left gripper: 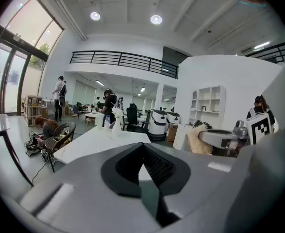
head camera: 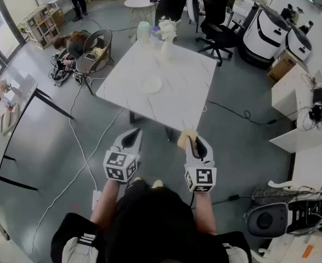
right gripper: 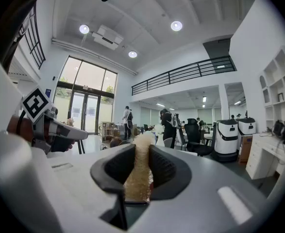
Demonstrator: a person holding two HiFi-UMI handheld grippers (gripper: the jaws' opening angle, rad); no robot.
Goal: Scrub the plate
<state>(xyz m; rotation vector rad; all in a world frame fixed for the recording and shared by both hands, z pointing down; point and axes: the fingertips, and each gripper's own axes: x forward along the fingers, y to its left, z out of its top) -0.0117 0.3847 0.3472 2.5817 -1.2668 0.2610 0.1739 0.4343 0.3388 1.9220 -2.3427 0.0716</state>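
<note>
1. The grey floor [head camera: 56, 147] fills most of the head view, with cables trailing across it.
2. The white marbled worktop [head camera: 180, 100] stands ahead of the person, its near corner toward the two claws.
3. A black office chair [head camera: 218, 23] stands beyond the worktop's far right side.
4. A dark wicker chair [head camera: 95, 51] sits off the worktop's far left side.
5. The left claw [head camera: 130, 138] is held over the floor, short of the worktop's near edge. Its jaws are pressed together with nothing between them.
6. The right claw [head camera: 197, 142] is held beside it at about the same height, near the worktop's near corner. Its jaws are clamped on a sponge.
7. A white vase [head camera: 167, 44] with pale flowers stands at the worktop's far edge, with a pale green container [head camera: 143, 33] just to its left.
8. The plate [head camera: 151, 84], white and round, lies flat near the middle of the worktop, well apart from both claws.
9. The sponge [right gripper: 138, 171] is yellowish and coarse. It stands upright between the right claw's pads and pokes out past their tips.
</note>
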